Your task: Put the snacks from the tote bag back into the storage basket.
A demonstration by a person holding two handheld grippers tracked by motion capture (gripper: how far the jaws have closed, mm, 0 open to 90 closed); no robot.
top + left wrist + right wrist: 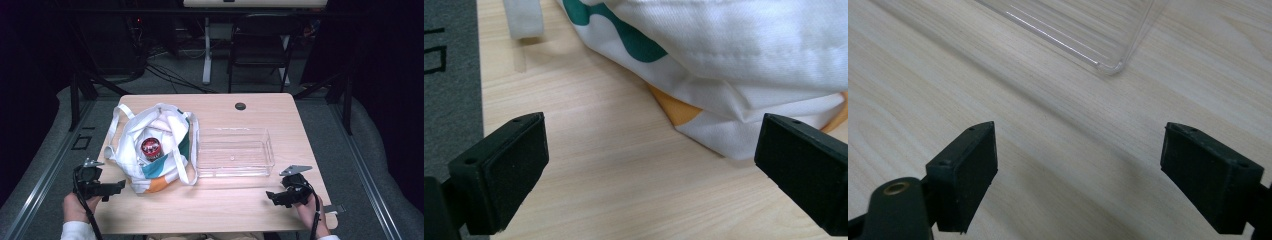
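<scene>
Nothing moved yet, by my judgement. The tote bag point(155, 150) lies on the bench point(280, 112) with a red-lidded jar point(151, 147) inside its mouth; the clear tray point(235, 152) just beside it is bare. My left gripper point(112, 187) rests near the bag's corner, jaws spread, grasping nothing. My right gripper point(272, 196) sits near the tray, likewise released. Unpacking into the tray seems likely; all of it remains.
</scene>
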